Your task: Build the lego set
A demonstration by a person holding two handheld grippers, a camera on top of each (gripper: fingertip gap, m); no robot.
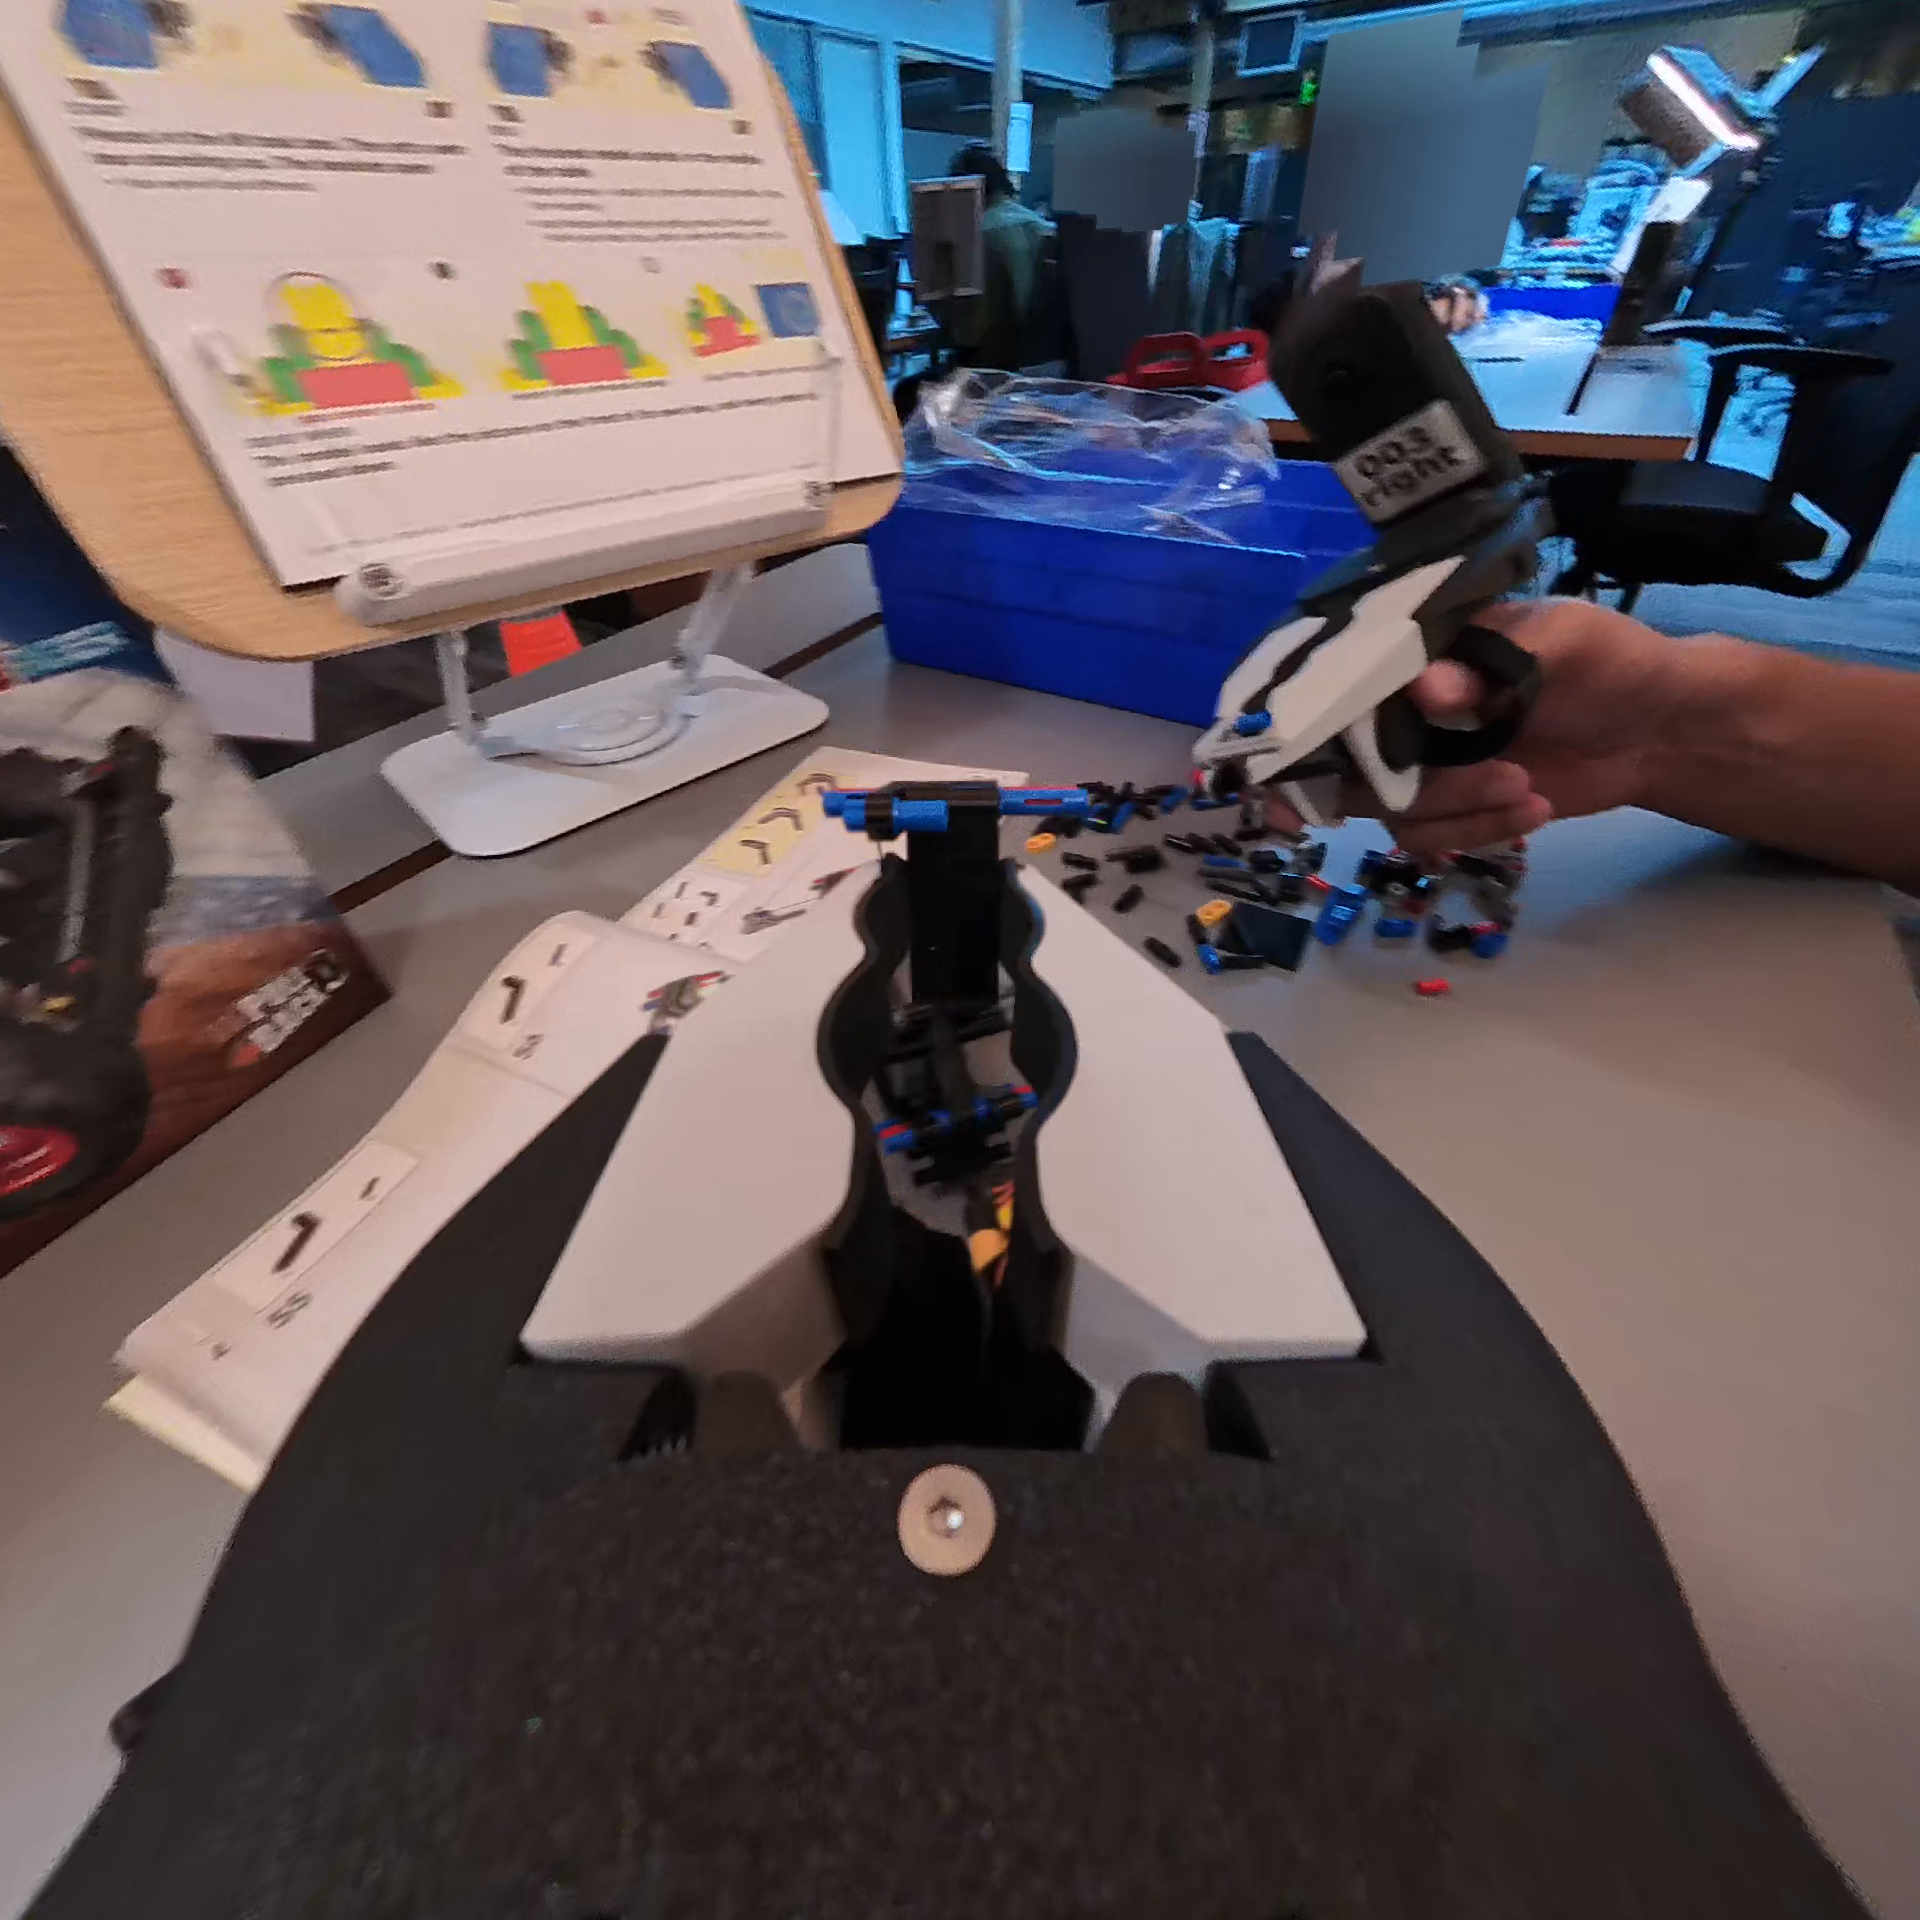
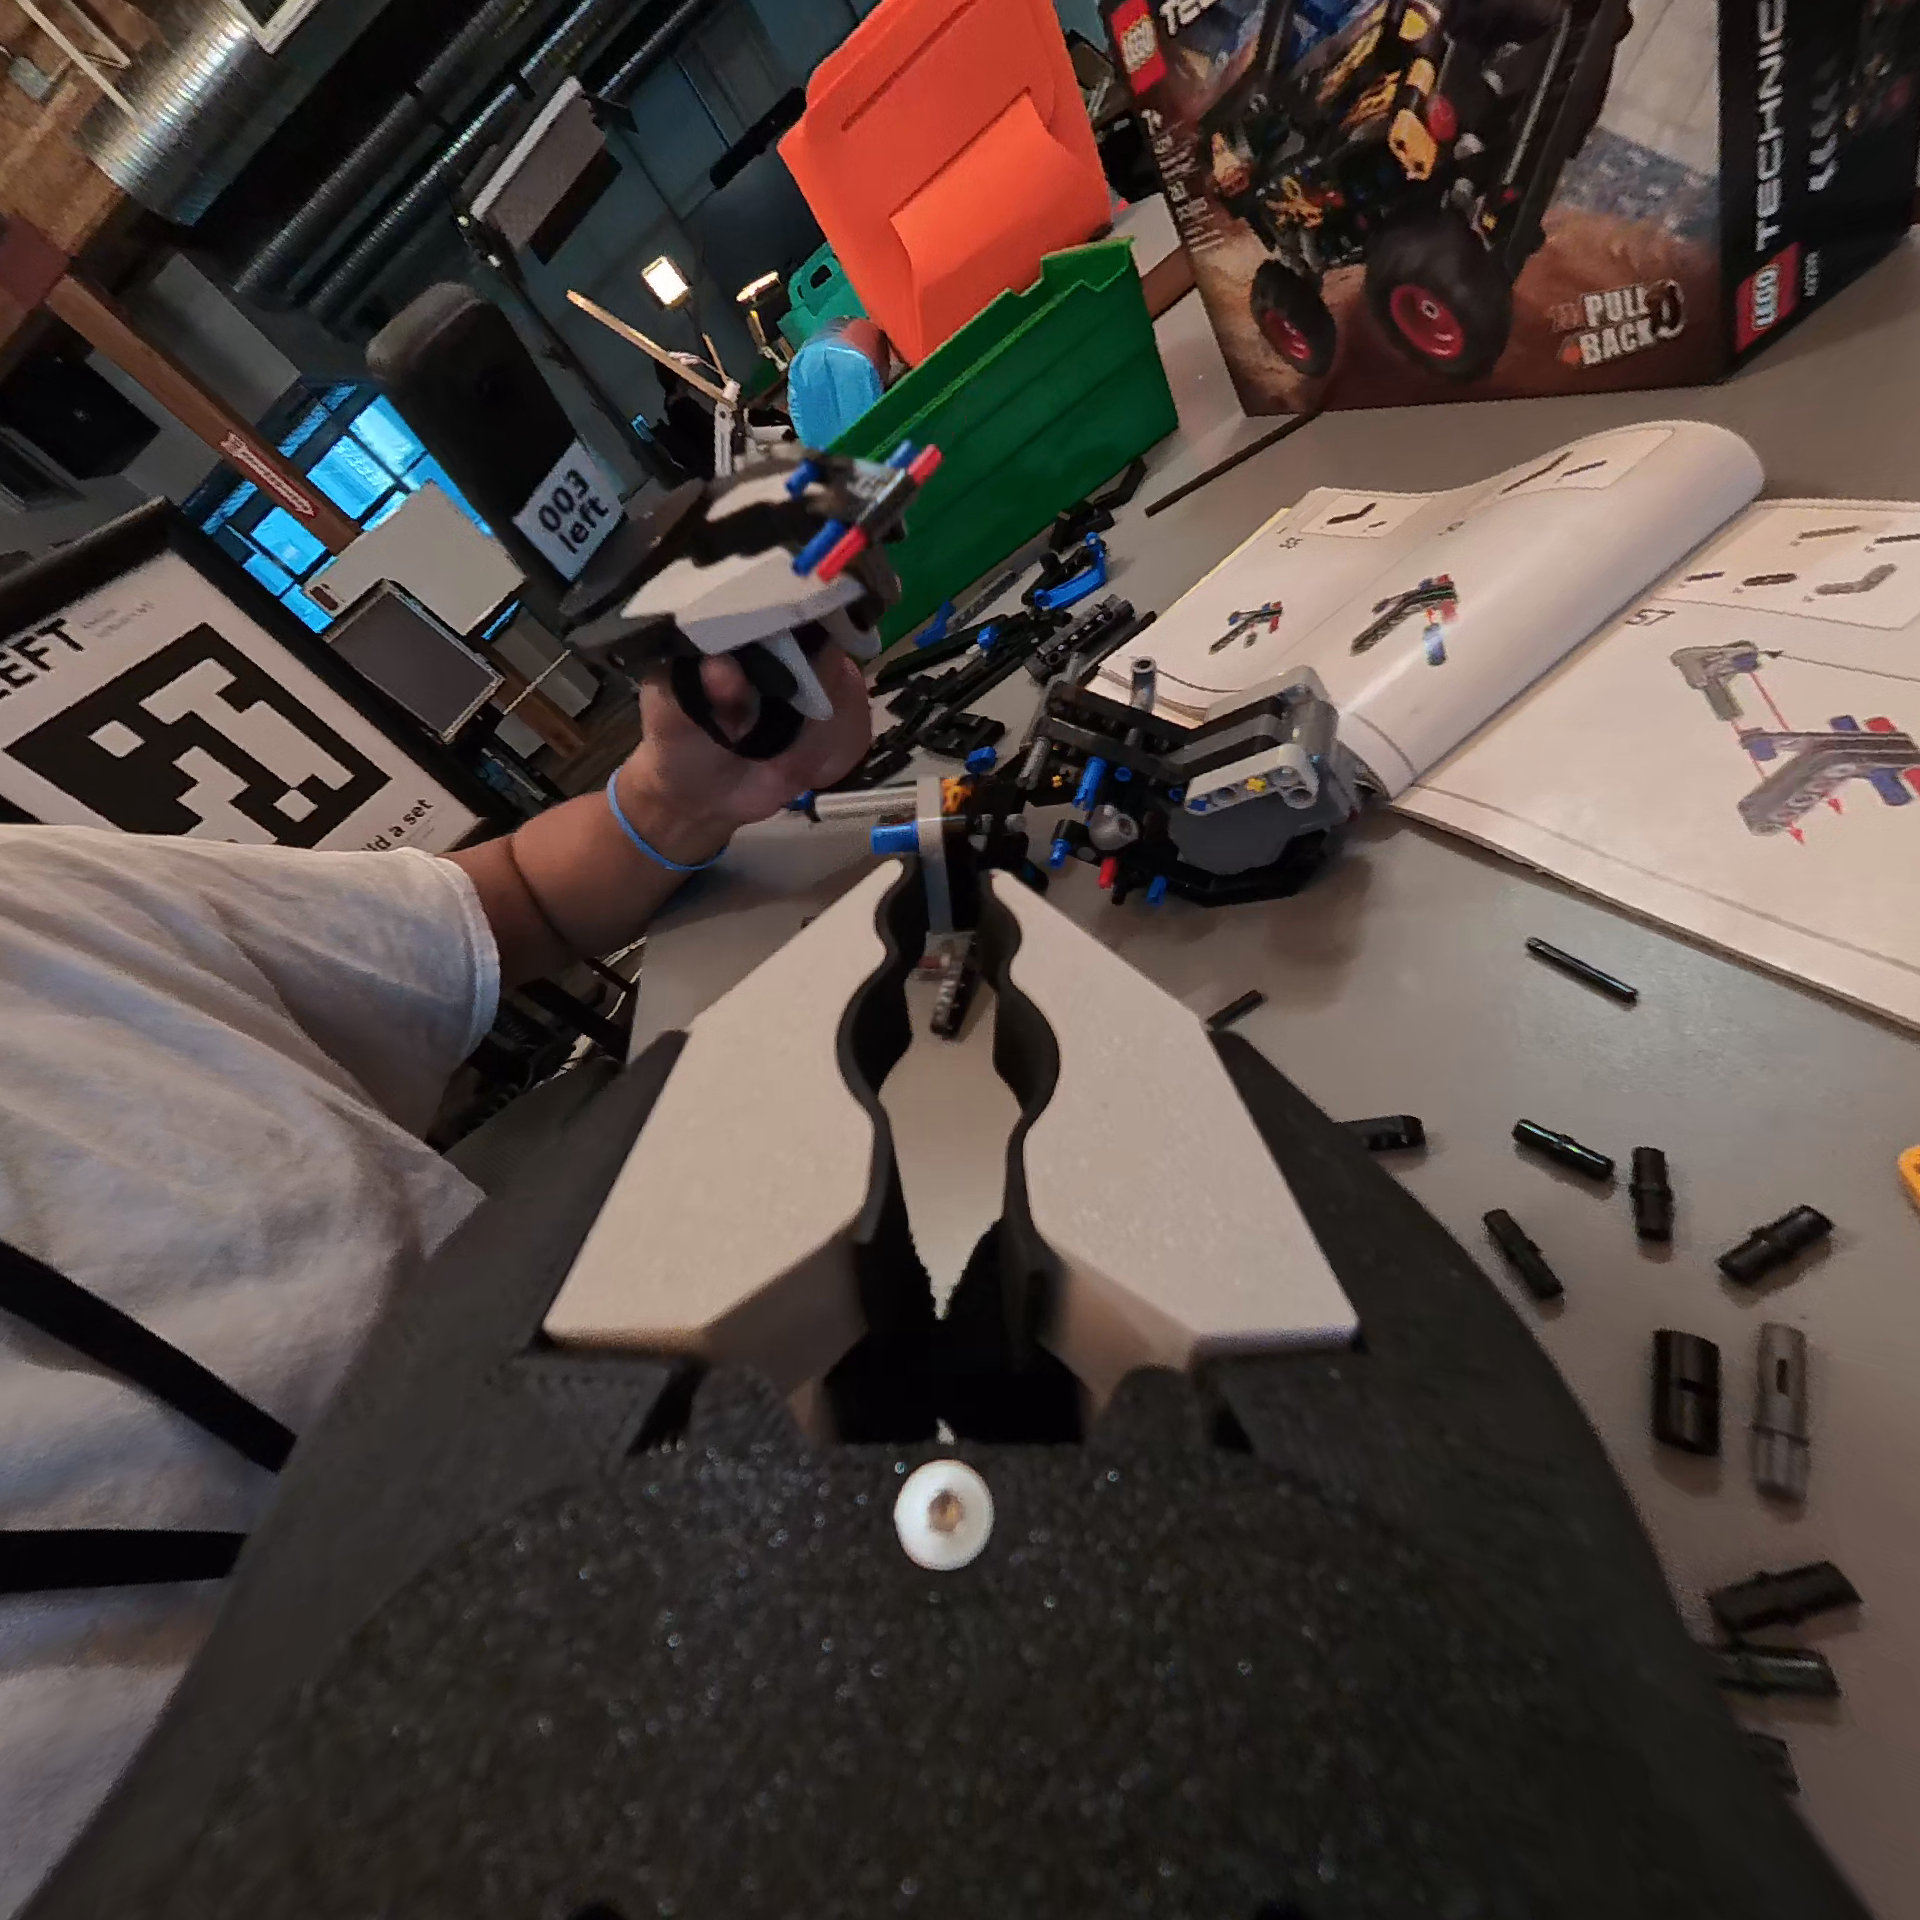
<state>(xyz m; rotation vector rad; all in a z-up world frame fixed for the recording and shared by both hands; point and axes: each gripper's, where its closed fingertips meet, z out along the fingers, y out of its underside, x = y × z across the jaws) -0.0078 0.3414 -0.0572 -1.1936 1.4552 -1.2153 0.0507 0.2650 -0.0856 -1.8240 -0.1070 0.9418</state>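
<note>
Grey tabletop point(image 1: 1558, 1195) fills the left wrist view, with an open-plan workshop of desks and chairs far behind. At the centre the left gripper point(image 1: 951, 894) is closed on a black lego subassembly point(image 1: 951, 914) that stands upright between its fingers, a blue-and-black pin bar across its top. An open instruction booklet point(image 1: 436, 1122) lies under and left of the gripper; a wooden stand with printed sheets point(image 1: 447, 312) rises at the far left, and a blue bin point(image 1: 1091, 592) sits far centre. To the right, the right gripper point(image 1: 1247, 774), held by a hand point(image 1: 1558, 727), dips its tips into a scatter of loose lego pieces point(image 1: 1299, 883). In the right wrist view the right gripper point(image 2: 951, 914) is nearly closed on a small grey-and-black lego piece point(image 2: 940, 883) with a blue pin. Just beyond it rests a partly built grey and black model point(image 2: 1195, 769) at the booklet's point(image 2: 1558, 675) edge. The left gripper point(image 2: 862, 520) is raised at the left with its subassembly point(image 2: 868, 499); a green bin point(image 2: 1018, 436) and the set's box point(image 2: 1455, 187) stand far off, black pins point(image 2: 1662, 1226) near right.
</note>
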